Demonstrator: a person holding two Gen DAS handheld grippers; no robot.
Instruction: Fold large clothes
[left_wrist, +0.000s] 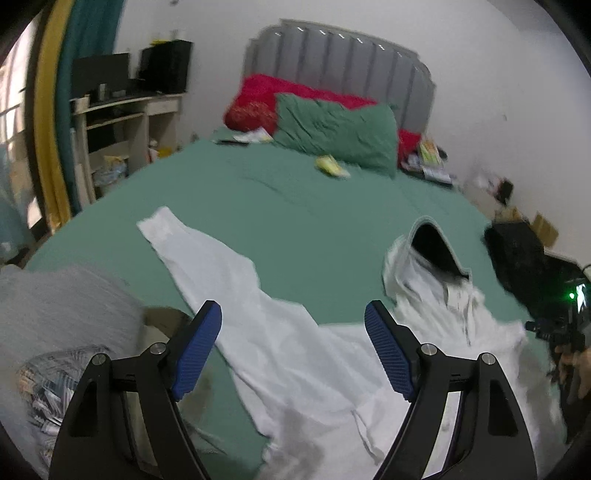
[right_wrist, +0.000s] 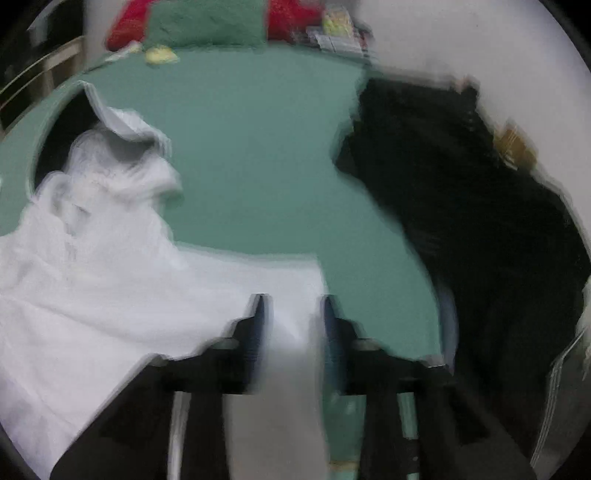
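Observation:
A white hooded top lies spread on the green bed sheet. One sleeve stretches to the far left, and the hood gapes open with a dark lining. My left gripper hovers over the top's body, open, with nothing between its blue pads. The right wrist view is blurred. There my right gripper has its jaws apart at the near right edge of the white top, with a strip of white cloth lying in the gap. The hood is at the far left.
A green pillow, a red blanket and a small yellow item sit at the bed's head. Grey cloth is heaped at the near left. A black garment lies on the bed's right side. A desk with shelves stands far left.

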